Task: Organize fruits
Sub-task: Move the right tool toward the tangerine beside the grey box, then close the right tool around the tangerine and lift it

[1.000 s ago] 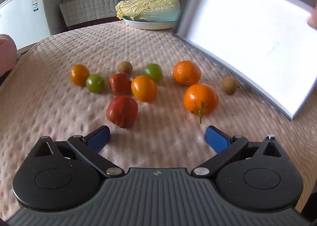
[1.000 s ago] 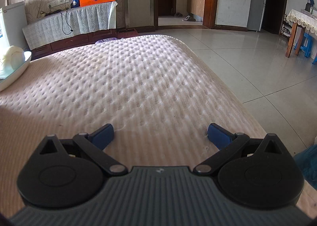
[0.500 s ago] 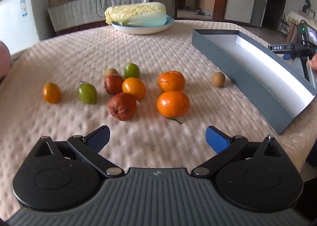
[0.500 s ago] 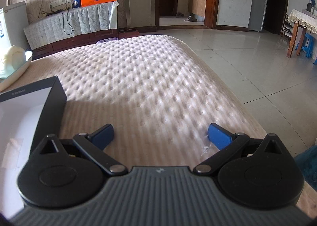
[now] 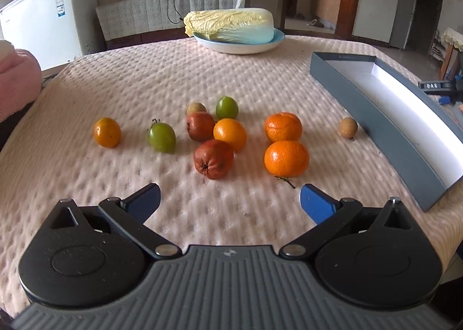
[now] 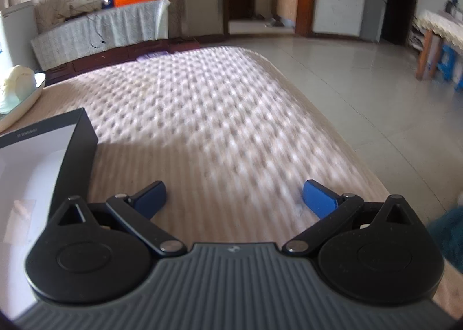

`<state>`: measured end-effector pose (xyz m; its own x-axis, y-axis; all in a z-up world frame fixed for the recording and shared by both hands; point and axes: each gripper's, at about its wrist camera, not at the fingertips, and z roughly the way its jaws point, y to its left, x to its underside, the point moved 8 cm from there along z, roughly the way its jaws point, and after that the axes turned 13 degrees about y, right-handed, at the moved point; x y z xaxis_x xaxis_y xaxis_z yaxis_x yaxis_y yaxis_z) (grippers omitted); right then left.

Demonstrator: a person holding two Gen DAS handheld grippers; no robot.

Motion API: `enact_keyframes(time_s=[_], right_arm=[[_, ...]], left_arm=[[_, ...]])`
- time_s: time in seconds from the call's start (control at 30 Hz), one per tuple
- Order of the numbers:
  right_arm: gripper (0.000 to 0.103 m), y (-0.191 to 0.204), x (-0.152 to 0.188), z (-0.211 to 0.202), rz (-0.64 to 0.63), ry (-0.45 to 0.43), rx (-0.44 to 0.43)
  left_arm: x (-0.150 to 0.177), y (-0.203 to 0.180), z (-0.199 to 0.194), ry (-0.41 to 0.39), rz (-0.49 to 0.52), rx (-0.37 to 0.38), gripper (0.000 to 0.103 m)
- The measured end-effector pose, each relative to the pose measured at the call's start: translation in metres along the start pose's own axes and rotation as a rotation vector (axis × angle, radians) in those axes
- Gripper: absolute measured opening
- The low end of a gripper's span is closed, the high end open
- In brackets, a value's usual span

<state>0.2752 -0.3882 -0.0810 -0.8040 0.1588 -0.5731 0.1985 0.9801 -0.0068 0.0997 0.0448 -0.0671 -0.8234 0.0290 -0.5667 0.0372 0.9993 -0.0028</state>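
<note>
While round fruits (image 5: 286, 158) dot quilt (image 5: 202, 75), perhaps dimpled.

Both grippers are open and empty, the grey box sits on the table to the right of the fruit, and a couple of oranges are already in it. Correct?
Not quite. The grey box holds no fruit: the left wrist view shows its white inside bare, and the oranges lie on the tablecloth with the other fruit. The rest holds: left gripper and right gripper are open and empty.

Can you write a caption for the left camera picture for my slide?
Open left tool faces loose fruits on the tablecloth, grey box empty.
</note>
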Motion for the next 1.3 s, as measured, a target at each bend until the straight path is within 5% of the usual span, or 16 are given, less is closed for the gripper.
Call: enact_keyframes(time_s=[0.1, 0.2, 0.4, 0.47, 0.6, 0.7, 0.8, 0.97, 1.13, 1.2, 1.3], right_arm=[[0.103, 0.001, 0.012, -0.014, 0.01, 0.055, 0.019], [0.103, 0.006, 0.02, -0.059, -0.038, -0.034, 0.089], [0.103, 0.057, 0.04, -0.216, -0.04, -0.513, 0.161], [0.103, 0.082, 0.065, -0.245, -0.038, -0.592, 0.117], [0.103, 0.146, 0.114, -0.249, -0.207, -0.472, -0.1], [0.103, 0.184, 0.14, -0.247, -0.332, -0.441, -0.143], [0.103, 0.204, 0.156, -0.242, -0.345, -0.36, -0.221], [0.103, 0.221, 0.16, -0.246, -0.369, -0.345, -0.283], [0.085, 0.251, 0.185, -0.222, -0.406, -0.239, -0.358], [0.069, 0.264, 0.194, -0.214, -0.442, -0.208, -0.366], [0.064, 0.274, 0.198, -0.207, -0.462, -0.19, -0.376]], left_arm=[[-0.004, -0.003, -0.006, -0.016, -0.019, 0.019, 0.103], [-0.005, -0.006, -0.015, -0.041, -0.028, 0.041, 0.103], [-0.002, -0.005, -0.025, -0.063, -0.02, 0.011, 0.103], [-0.001, -0.002, -0.026, -0.069, -0.024, 0.006, 0.103], [0.001, 0.007, -0.028, -0.072, -0.029, -0.019, 0.103], [0.001, 0.015, -0.032, -0.08, -0.046, -0.032, 0.103], [0.002, 0.024, -0.037, -0.087, -0.065, -0.037, 0.103], [0.005, 0.041, -0.046, -0.103, -0.085, -0.033, 0.103], [0.006, 0.041, -0.044, -0.099, -0.071, -0.018, 0.103], [0.006, 0.038, -0.043, -0.098, -0.064, -0.001, 0.103], [0.006, 0.033, -0.042, -0.102, -0.046, 0.005, 0.103]])
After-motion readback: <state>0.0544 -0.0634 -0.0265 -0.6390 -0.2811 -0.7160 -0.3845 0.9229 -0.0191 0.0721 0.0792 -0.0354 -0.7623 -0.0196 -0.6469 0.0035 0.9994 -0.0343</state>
